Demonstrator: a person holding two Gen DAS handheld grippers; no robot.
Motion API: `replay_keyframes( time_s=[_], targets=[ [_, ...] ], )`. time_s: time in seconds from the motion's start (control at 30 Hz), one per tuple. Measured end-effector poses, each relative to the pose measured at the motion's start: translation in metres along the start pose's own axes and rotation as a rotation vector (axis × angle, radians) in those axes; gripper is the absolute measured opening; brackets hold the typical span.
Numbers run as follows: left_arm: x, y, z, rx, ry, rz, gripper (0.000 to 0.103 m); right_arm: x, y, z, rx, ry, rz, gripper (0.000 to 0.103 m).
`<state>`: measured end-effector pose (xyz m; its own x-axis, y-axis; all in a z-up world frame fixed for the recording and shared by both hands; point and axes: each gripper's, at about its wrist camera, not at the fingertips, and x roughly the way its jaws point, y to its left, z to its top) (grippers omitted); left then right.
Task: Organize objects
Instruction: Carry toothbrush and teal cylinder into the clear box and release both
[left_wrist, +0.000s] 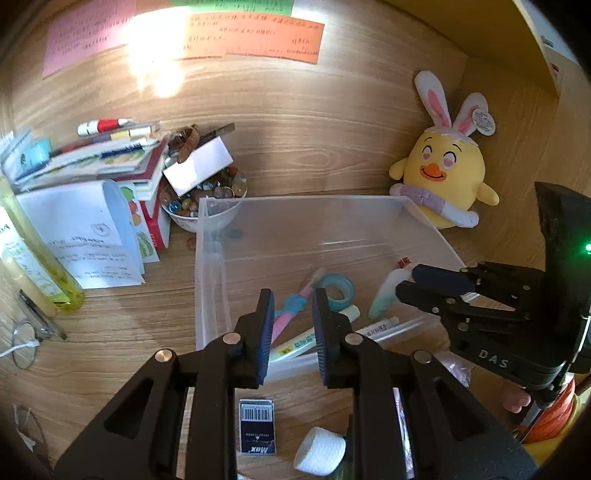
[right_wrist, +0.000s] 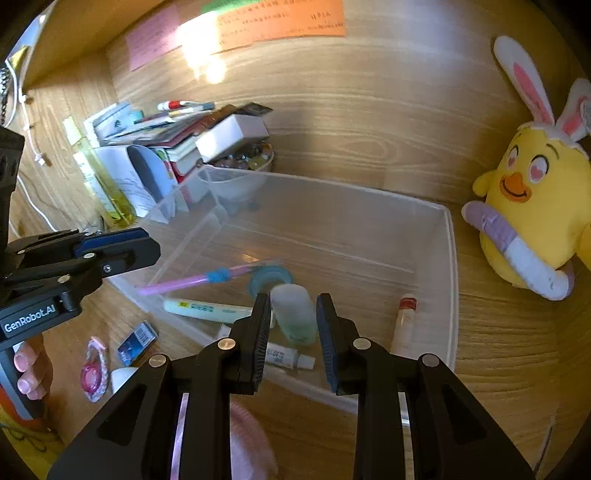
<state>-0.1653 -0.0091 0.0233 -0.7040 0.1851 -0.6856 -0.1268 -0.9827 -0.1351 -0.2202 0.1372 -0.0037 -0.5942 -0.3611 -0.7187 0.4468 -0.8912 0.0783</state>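
Note:
A clear plastic box (left_wrist: 295, 199) (right_wrist: 451, 258) stands on the wooden desk. In it lie a pink pen (left_wrist: 295, 306), a teal tape roll (left_wrist: 338, 290), a pale highlighter (right_wrist: 203, 308), a small white tube (right_wrist: 288, 356) and a red-capped stick (right_wrist: 404, 325). My right gripper (right_wrist: 293, 297) (left_wrist: 406, 282) hangs over the box's near right part, shut on a white and green tube (right_wrist: 293, 314) (left_wrist: 384, 295) at its fingertips. My left gripper (left_wrist: 293, 291) (right_wrist: 147, 247) hovers over the box's near edge, open, with nothing between its fingers.
Before the box lie a black barcode packet (left_wrist: 256, 428), a white roll (left_wrist: 319, 450) and a pink trinket (right_wrist: 94, 369). A bead bowl (left_wrist: 199, 212), stacked books (left_wrist: 92, 158) and a yellow bottle (left_wrist: 37, 266) crowd the left. A plush chick (left_wrist: 443, 173) sits right.

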Motion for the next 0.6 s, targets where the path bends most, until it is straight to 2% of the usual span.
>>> replay_keyframes(
  time_s=[0.13, 0.3, 0.5, 0.6],
  targets=[
    [-0.015, -0.001, -0.005, 0.002, -0.023, 0.009, 0.037, -0.019, 0.005, -0.005, -0.019, -0.036, -0.004, 0.03],
    [-0.03, 0.0, -0.022, -0.002, -0.029, 0.03, 0.041, -0.042, 0.013, -0.019, -0.055, -0.076, -0.041, 0.035],
    [-0.049, -0.003, -0.048, 0.01, -0.052, 0.078, 0.057, -0.062, 0.02, -0.041, -0.047, -0.103, -0.028, 0.042],
    [-0.058, -0.006, -0.06, 0.016, -0.056, 0.073, 0.06, -0.071, 0.024, -0.056, -0.049, -0.11, -0.034, 0.045]
  ],
)
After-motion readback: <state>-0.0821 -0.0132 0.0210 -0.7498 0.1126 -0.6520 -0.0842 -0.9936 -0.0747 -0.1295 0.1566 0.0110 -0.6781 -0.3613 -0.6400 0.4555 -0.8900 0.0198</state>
